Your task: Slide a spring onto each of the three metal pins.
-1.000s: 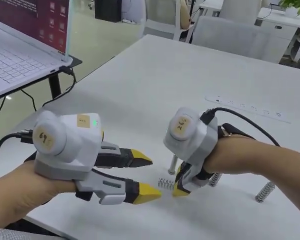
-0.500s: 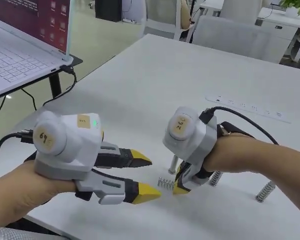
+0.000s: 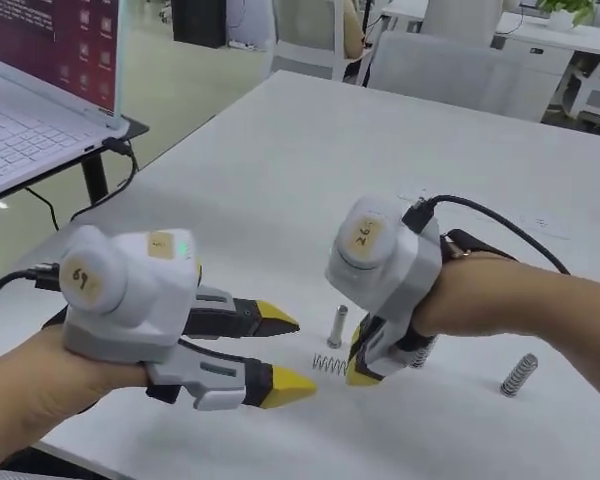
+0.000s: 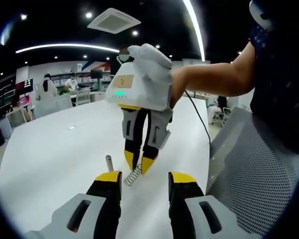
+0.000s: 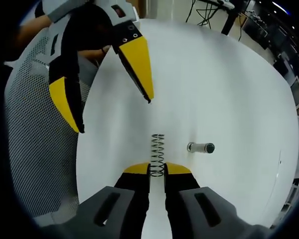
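Grippers first: right gripper (image 5: 157, 168) was clenched on the near end of a loose spring (image 5: 157, 149). The spring's free end reached out just beside the upright bare metal pin (image 3: 337, 326), not on it. Left gripper (image 3: 288, 352) was released, jaws apart and empty, tips near the pin on the side opposite the right gripper. A second spring (image 3: 518, 374) stood tilted on the white table (image 3: 280, 160), well apart from the pin.
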The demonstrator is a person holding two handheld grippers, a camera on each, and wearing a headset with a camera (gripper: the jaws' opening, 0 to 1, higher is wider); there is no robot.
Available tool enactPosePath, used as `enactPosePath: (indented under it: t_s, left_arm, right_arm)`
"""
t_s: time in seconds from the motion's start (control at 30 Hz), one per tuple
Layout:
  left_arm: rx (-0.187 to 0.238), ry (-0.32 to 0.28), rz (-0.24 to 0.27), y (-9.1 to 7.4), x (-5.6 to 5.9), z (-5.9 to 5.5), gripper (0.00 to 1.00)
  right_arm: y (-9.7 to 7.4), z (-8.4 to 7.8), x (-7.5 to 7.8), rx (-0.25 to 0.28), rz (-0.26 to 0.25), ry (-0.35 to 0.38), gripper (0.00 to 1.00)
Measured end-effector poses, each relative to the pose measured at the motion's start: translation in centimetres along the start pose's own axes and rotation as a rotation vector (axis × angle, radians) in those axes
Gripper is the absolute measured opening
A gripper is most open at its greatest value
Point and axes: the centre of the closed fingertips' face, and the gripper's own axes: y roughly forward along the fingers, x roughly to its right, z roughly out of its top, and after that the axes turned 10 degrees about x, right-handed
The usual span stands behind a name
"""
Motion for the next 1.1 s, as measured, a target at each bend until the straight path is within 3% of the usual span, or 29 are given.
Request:
enactPosePath:
  t_s: [0.37, 0.73, 1.1]
  left_arm:
    - [-0.019, 0.031, -0.066, 1.7, 0.9, 1.0, 0.3]
    - [-0.041, 0.076, -0.124, 3.0, 1.2, 2.4, 0.28]
    - [-0.037, 0.119, -0.184, 4.4, 2.4, 3.9, 0.25]
  right_arm:
    - [-3.4, -0.3, -1.5, 0.017, 0.007, -0.004, 0.08]
    - [-6.5, 0.0, -2.1, 0.051, -0.029, -0.015, 0.08]
    - [-9.1, -0.2, -2.7, 0.09, -0.07, -0.004, 0.08]
